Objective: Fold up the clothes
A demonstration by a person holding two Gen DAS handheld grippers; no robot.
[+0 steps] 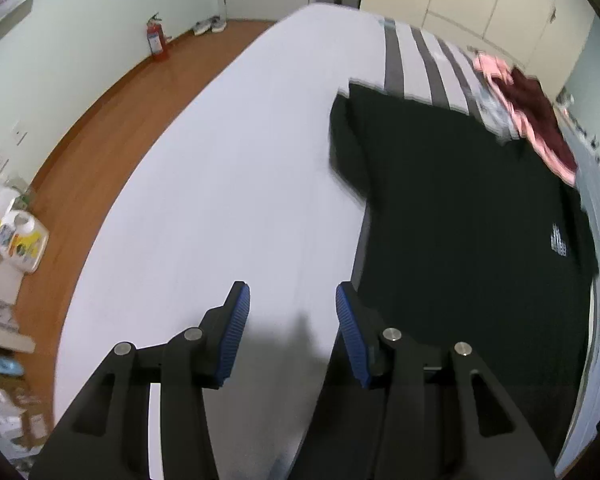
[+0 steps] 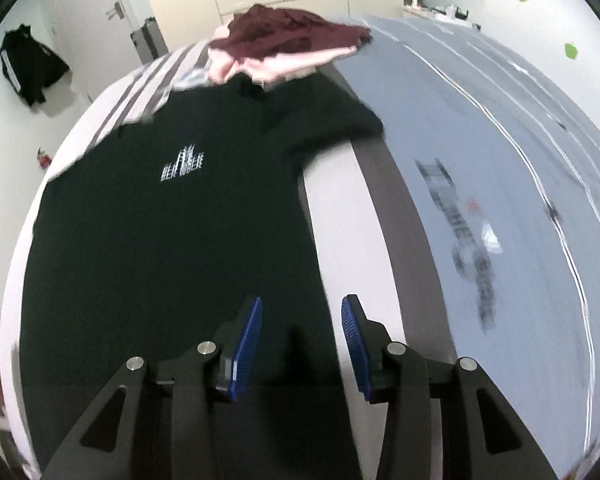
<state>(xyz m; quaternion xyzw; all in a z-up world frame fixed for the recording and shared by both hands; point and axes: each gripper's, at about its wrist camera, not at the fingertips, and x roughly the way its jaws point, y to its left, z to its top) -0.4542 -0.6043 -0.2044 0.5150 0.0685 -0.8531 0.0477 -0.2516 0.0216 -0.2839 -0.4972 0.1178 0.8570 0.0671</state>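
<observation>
Cloth like that black T-shirt (image 2: pixel 160 220), lying spread flat and logo-up on the white bed (image 1: pixel 220 180), looks light and limp, so I'd judge it best pinched at a hem corner or sleeve edge (image 1: pixel 346 148). Both claws hang over its near end with jaws apart, holding nothing: left gripper (image 1: pixel 292 332) off its side, right gripper (image 2: pixel 302 340) at its edge. Pink and maroon clothes (image 2: pixel 284 44) are heaped beyond it, wood floor (image 1: pixel 112 120) alongside.

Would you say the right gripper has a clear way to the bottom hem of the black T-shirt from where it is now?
Probably yes. The right gripper is open and hovers right over the lower edge of the black T-shirt, which lies flat on the bed; nothing sits between them.
</observation>
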